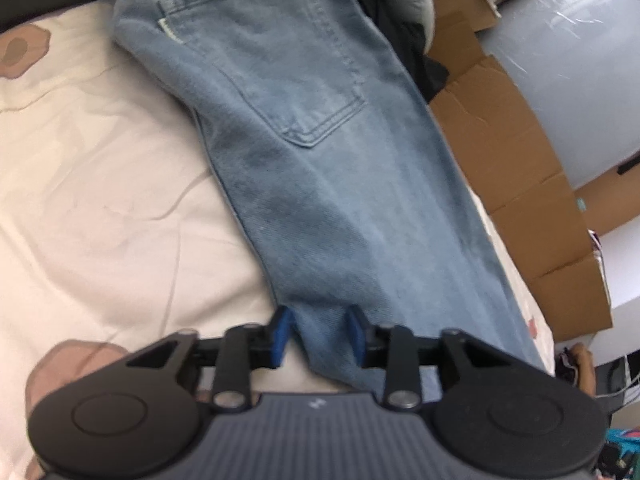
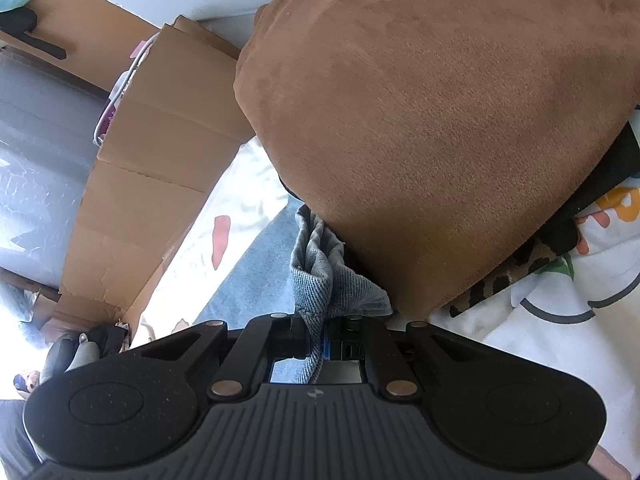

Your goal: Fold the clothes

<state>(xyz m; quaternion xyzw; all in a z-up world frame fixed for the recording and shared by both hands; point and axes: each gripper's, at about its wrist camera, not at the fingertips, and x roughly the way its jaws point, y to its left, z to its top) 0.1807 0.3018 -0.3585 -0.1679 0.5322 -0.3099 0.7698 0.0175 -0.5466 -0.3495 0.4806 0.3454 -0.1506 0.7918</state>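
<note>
Light blue jeans (image 1: 312, 140) lie lengthwise on a cream bed sheet (image 1: 100, 180), back pocket up, running away from me. My left gripper (image 1: 318, 336) stands open at their near end; a fold of denim lies between the blue pads (image 1: 280, 334), and the left pad shows a thin gap beside it. In the right wrist view my right gripper (image 2: 318, 336) is shut on a bunched corner of the jeans (image 2: 320, 280), which rises out of the jaws in a crumpled ridge.
A big brown fleece cloth (image 2: 440, 120) is heaped just beyond the right gripper, over a black garment (image 2: 600, 184) and a leopard-print piece (image 2: 512, 272). Flattened cardboard (image 1: 500, 140) and a plastic-wrapped roll (image 1: 568, 60) line the bed's edge.
</note>
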